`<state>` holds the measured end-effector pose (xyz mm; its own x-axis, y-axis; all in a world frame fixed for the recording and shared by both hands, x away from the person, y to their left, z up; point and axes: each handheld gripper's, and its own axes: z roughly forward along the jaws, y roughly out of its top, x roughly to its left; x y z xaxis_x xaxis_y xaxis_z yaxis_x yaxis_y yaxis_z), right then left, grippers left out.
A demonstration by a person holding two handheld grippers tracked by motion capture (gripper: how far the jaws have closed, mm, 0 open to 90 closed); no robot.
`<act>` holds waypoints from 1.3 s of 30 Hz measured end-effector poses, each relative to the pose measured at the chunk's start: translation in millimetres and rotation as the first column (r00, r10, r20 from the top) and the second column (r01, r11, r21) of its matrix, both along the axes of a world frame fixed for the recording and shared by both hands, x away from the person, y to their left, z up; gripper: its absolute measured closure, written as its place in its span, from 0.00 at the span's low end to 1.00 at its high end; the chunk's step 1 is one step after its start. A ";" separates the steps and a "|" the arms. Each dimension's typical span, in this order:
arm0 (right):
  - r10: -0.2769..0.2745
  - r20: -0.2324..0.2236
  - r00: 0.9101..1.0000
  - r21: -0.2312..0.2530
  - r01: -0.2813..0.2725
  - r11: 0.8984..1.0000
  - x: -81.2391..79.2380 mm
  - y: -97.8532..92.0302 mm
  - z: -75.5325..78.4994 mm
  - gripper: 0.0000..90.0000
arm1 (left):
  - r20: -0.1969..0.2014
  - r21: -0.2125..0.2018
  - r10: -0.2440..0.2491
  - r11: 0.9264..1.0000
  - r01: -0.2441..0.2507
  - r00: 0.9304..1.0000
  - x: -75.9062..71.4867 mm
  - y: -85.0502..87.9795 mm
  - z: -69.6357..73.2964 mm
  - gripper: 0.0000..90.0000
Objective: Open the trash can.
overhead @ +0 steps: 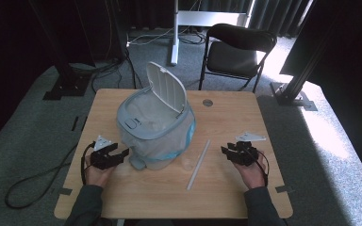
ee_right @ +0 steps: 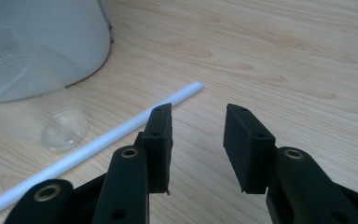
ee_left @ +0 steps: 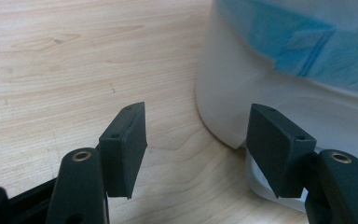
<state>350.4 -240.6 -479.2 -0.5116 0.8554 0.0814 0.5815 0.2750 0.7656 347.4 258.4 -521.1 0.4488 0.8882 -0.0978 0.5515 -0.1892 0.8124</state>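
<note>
Both claws rest low over the tabletop [overhead: 226, 197] with jaws apart and nothing between them: left claw [overhead: 120, 154] at the left foot of the bin [overhead: 155, 127], right claw [overhead: 227, 151] to the right of the tube [overhead: 198, 165]. That bin is white, its lid [overhead: 167, 87] tipped up and open, and a clear liner with a blue band [overhead: 188, 136] hangs over its rim and down its sides; what lies inside the liner cannot be made out. In the left gripper view the left claw [ee_left: 196, 149] points at the bin's [ee_left: 270, 102] base, just beside it, its right jaw close against the white wall, though whether they touch I cannot tell. In the right gripper view the right claw [ee_right: 198, 147] stands over bare wood, the white tube [ee_right: 116, 130] lying slantwise just past its left jaw, and a small clear cup [ee_right: 65, 128] sits on its side between tube and bin. Pale wood grain covers the tabletop, with a round hole [overhead: 208, 102] near its far edge. Grey carpet [overhead: 23, 136] surrounds it, with a black chair [overhead: 235, 52], cables and dark curtains beyond.
</note>
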 end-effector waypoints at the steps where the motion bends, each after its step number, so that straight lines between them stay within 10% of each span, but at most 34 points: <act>1: 0.002 0.000 1.000 -0.001 -0.002 1.000 0.3 0.9 0.1 0.68 | -0.006 0.001 0.001 1.000 -0.001 1.000 0.6 -0.1 -1.0 0.42; 39: 0.136 0.002 0.991 0.008 -0.136 0.991 0.8 39.5 14.0 0.63 | -0.059 0.041 0.000 0.999 0.002 0.998 5.2 -3.4 -11.1 0.43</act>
<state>351.2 -201.1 -465.2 -0.6235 0.7769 0.0870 0.5377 0.3454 0.7691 352.6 254.9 -532.1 0.4445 0.8915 -0.0873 0.5980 -0.2228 0.7699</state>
